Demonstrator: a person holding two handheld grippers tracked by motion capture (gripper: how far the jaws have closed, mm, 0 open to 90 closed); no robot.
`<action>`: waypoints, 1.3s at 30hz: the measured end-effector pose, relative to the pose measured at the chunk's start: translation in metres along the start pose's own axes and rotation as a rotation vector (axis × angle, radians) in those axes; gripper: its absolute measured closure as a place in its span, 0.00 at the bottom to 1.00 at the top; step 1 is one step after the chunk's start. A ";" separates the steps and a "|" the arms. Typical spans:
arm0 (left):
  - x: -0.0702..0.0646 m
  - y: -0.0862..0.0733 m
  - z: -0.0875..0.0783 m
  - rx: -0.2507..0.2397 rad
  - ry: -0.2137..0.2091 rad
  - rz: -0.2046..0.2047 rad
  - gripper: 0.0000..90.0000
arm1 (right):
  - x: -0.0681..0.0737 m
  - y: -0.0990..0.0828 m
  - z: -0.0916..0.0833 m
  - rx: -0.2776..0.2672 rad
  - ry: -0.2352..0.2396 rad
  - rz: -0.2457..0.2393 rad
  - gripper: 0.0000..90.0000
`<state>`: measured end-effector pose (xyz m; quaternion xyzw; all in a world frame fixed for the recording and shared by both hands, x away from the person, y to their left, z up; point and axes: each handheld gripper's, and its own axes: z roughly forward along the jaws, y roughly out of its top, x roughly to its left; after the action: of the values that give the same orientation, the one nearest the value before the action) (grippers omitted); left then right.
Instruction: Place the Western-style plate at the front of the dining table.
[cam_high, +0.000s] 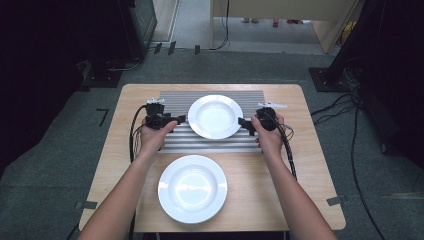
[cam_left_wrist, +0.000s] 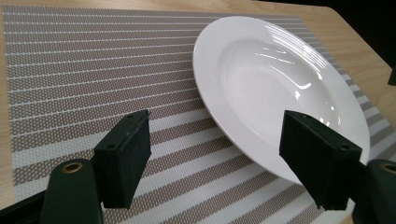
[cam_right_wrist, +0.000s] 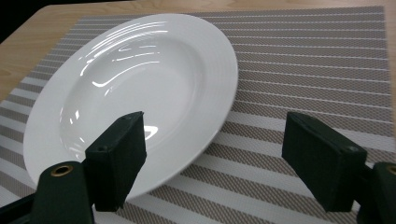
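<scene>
A white plate rests on a grey striped placemat at the back of the wooden table. My left gripper is just left of the plate's rim, open, its jaws apart from the plate. My right gripper is just right of the rim, also open. In the left gripper view the plate lies ahead of the spread jaws and nothing is between the pads. The right gripper view shows the plate past the left jaw, with bare placemat in the gap. A second white plate lies on the bare table nearer the person.
The wooden table has bare wood on both sides of the placemat and around the near plate. Black cables trail from both grippers. Beyond the table lie grey carpet and dark equipment with cables at the right.
</scene>
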<state>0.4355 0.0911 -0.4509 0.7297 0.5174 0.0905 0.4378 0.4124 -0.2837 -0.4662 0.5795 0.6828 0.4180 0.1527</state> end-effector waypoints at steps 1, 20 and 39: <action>-0.001 -0.001 -0.005 -0.004 -0.002 0.012 0.28 | 0.000 -0.002 -0.004 -0.007 0.002 -0.010 0.24; -0.014 -0.050 -0.083 -0.080 -0.006 0.094 0.26 | -0.005 -0.044 -0.088 -0.032 0.051 -0.133 0.24; 0.001 -0.113 -0.136 -0.113 0.023 -0.006 0.26 | -0.031 -0.096 -0.140 -0.035 0.029 -0.125 0.24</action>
<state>0.2803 0.1755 -0.4523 0.7011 0.5187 0.1265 0.4728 0.2604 -0.3649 -0.4624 0.5267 0.7124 0.4278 0.1791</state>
